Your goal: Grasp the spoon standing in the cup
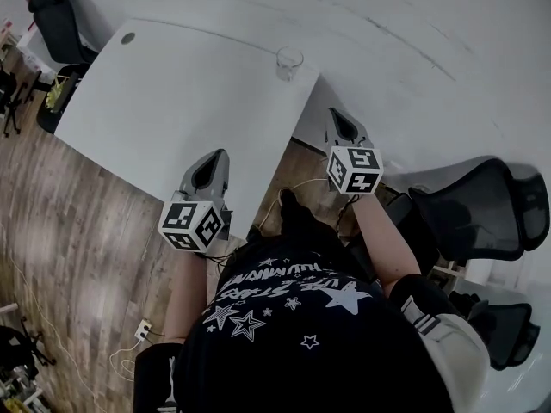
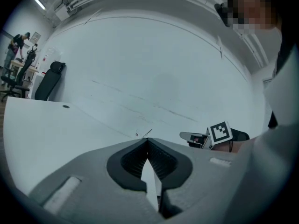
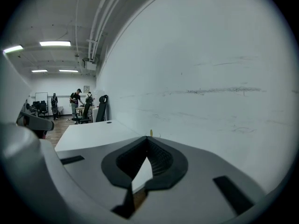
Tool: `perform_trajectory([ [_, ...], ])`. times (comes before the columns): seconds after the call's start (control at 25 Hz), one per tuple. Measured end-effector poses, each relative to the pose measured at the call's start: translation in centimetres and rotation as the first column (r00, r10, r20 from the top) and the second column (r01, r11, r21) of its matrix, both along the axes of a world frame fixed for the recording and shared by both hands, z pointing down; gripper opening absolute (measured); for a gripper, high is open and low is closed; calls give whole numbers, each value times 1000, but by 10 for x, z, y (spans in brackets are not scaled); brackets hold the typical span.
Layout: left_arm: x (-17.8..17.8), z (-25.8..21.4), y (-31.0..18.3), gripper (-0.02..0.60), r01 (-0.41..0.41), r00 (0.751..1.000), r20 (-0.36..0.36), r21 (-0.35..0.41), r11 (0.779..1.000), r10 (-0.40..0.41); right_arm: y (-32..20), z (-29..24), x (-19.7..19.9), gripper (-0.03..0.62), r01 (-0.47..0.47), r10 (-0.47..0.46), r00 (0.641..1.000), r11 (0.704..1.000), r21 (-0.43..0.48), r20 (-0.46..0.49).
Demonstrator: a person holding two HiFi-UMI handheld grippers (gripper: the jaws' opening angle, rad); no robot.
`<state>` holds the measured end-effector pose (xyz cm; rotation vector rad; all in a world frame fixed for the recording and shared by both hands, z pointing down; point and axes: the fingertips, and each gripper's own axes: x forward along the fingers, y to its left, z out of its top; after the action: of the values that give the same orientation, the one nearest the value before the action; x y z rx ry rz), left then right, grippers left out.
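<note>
Standing near the far right corner of the white table [image 1: 172,101], the glass cup [image 1: 289,63] is well apart from both grippers. In the head view I cannot make out the spoon inside it. In the left gripper view a thin slanted handle, which seems to be the spoon [image 2: 146,133], shows small just above the jaw tips, at the far edge of the table.

The left gripper [image 1: 217,157] hangs over the near part of the table and points toward the cup. Its jaws are pressed together at the tips and nothing is between them. The right gripper [image 1: 340,119] is beside the right edge of the table, over the wooden floor [image 1: 77,231] and near the wall [image 1: 413,41]. Its jaws are also pressed together and empty. A black chair [image 1: 482,205] stands at the person's right.
</note>
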<state>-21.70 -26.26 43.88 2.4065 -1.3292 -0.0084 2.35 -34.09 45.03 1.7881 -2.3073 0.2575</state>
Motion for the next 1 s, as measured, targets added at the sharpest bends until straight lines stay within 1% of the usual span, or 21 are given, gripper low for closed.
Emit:
perform_trajectory([
  [0.08, -5, 3, -11, 8, 27, 1000, 11, -9, 1000, -27, -17, 2, -1, 9, 10, -10, 1000, 1000, -2, 13],
  [0.2, -7, 4, -26, 8, 68, 998, 7, -22, 997, -68, -41, 6, -5, 9, 43, -43, 999, 999, -15, 15],
  [0.36, 3, -1, -48, 8, 92, 995, 35, -10, 996, -91, -68, 16, -9, 9, 94, -94, 996, 995, -34, 9],
  [0.48, 9, -5, -64, 8, 119, 992, 36, -4, 993, -119, -88, 24, -10, 12, 114, -114, 993, 992, -47, 4],
  [0.56, 15, -5, -72, 8, 130, 991, 42, -2, 991, -130, -101, 26, -10, 49, 130, -131, 991, 991, -41, -14],
  [0.64, 21, -4, -79, 8, 137, 989, 61, -3, 991, -136, -113, 31, -10, 57, 152, -153, 988, 987, -43, -22],
  [0.76, 25, -3, -89, 8, 162, 984, 73, -8, 987, -161, -130, 45, -10, 63, 185, -186, 982, 980, -77, -12],
  [0.88, 25, -2, -100, 8, 194, 979, 74, -12, 981, -192, -145, 57, -14, 90, 223, -226, 974, 969, -103, -15],
  [1.0, 26, -2, -108, 8, 205, 975, 92, -14, 979, -203, -155, 63, -20, 110, 255, -258, 966, 960, -116, -16],
])
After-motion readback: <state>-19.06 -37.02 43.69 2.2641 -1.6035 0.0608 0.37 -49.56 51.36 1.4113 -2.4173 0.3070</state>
